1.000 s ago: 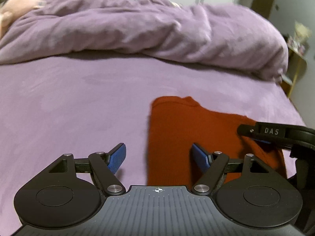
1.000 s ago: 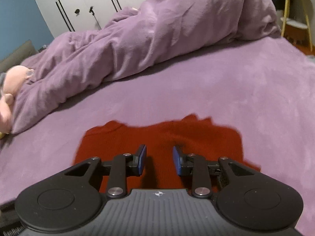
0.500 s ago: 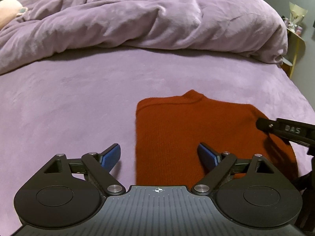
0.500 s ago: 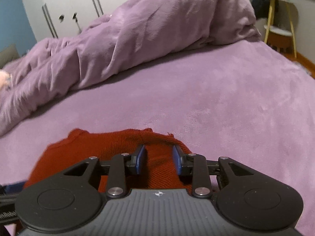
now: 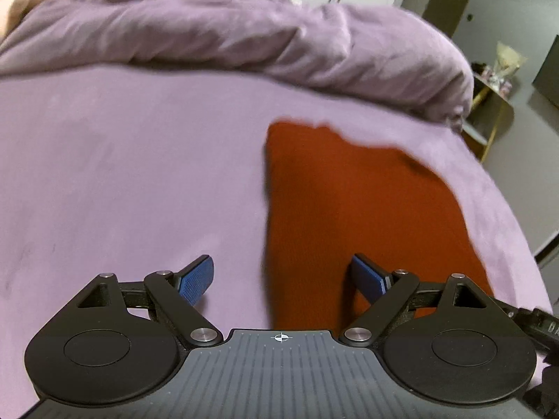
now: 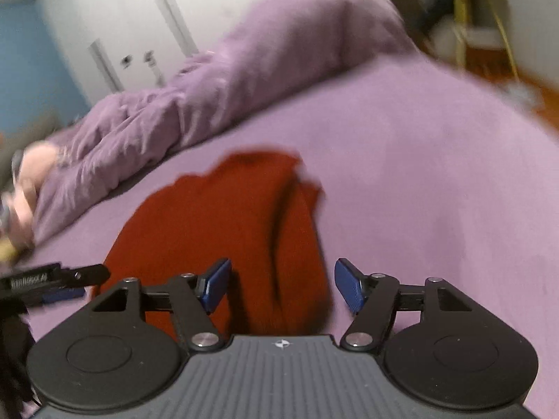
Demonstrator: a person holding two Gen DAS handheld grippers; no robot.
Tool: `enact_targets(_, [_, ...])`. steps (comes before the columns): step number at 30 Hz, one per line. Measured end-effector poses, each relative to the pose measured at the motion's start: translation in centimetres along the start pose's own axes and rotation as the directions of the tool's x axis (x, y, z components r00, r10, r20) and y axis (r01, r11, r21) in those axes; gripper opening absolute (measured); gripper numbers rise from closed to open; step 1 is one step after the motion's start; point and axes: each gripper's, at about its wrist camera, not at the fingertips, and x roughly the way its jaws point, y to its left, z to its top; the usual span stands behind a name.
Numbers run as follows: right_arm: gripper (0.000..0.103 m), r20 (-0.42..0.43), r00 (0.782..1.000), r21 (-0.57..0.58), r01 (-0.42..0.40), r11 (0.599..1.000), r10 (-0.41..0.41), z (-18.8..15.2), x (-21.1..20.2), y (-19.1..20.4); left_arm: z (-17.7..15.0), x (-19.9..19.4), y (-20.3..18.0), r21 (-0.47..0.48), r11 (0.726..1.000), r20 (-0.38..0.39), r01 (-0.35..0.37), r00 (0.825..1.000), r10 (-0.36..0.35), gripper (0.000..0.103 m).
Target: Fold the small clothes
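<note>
- Two grippers, both wide open and holding nothing: my left gripper (image 5: 282, 279) straddles the near left edge of the red garment (image 5: 349, 192), my right gripper (image 6: 282, 288) its near right part.
- Red garment lies loosely folded on the bed (image 5: 122, 160), toward its right edge.
- Risk, as I judge it: the top fold may slide or spring open; pinching one layer would drag it apart.
- No containers in view.
</note>
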Motion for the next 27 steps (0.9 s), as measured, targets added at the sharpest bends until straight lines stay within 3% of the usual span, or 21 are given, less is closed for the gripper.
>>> enact_targets(2, [0.065, -0.001, 0.997, 0.127, -0.076, 0.989, 0.077, -1.6, -1.0, -1.4, -1.7, -0.6, 0.3, -0.008, 0.999, -0.024, -0.034, 0.999, 0.034, 0.090])
enact_targets(6, [0.065, 0.019, 0.977, 0.254, -0.209, 0.944, 0.211, -2.0, -1.0, -2.0, -1.9, -0.8, -0.7, 0.027, 0.998, -0.064, -0.057, 0.996, 0.059, 0.090])
enact_targets(7, [0.058, 0.016, 0.976, 0.272, -0.212, 0.938, 0.216, -1.8, -0.4, -2.0, -1.9, -0.9, -0.9, 0.033, 0.998, -0.064, -0.061, 0.996, 0.063, 0.090])
enact_targets(8, [0.046, 0.007, 0.978, 0.282, -0.203, 0.938, 0.210, -1.7, 0.1, -2.0, -1.7, -0.9, -1.3, 0.043, 0.997, -0.061, -0.064, 0.996, 0.067, 0.090])
enact_targets(11, [0.028, -0.013, 0.976, 0.293, -0.205, 0.934, 0.219, -1.5, 1.3, -1.7, -1.5, -0.7, -1.5, 0.070, 0.995, -0.069, -0.073, 0.995, 0.078, 0.090])
enact_targets(13, [0.023, -0.030, 0.988, 0.222, -0.140, 0.965, 0.150, -1.5, 1.4, -1.2, -1.6, -0.7, -0.9, 0.062, 0.996, -0.075, -0.061, 0.995, 0.066, 0.091])
enact_targets(15, [0.023, -0.042, 0.989, 0.193, -0.134, 0.972, 0.145, -1.4, 1.1, -1.2, -1.6, -0.5, -0.2, 0.038, 0.998, -0.087, -0.045, 0.995, 0.048, 0.092])
enact_targets(18, [0.031, -0.048, 0.990, 0.138, -0.126, 0.982, 0.134, -0.8, 0.2, -1.3, -1.1, -0.6, 1.3, -0.033, 0.999, -0.129, 0.022, 0.991, -0.026, 0.090])
enact_targets(20, [0.059, -0.040, 0.989, 0.138, -0.134, 0.981, 0.141, 0.0, -0.3, -2.1, -0.6, -1.1, 2.6, -0.087, 0.993, -0.132, 0.083, 0.987, -0.094, 0.089])
enact_targets(21, [0.064, -0.036, 0.988, 0.148, -0.141, 0.979, 0.148, 0.6, -0.4, -2.7, -0.3, -1.3, 3.3, -0.106, 0.990, -0.126, 0.096, 0.986, -0.110, 0.089])
enact_targets(24, [0.074, -0.056, 0.969, 0.221, -0.223, 0.949, 0.240, 2.9, 0.9, -4.5, 1.4, -0.7, 4.9, -0.168, 0.976, -0.089, 0.141, 0.983, -0.158, 0.089])
enact_targets(27, [0.074, -0.128, 0.952, 0.243, -0.243, 0.939, 0.279, 5.1, 4.2, -4.9, 3.2, 2.4, 5.6, -0.224, 0.955, -0.118, 0.195, 0.967, -0.225, 0.088])
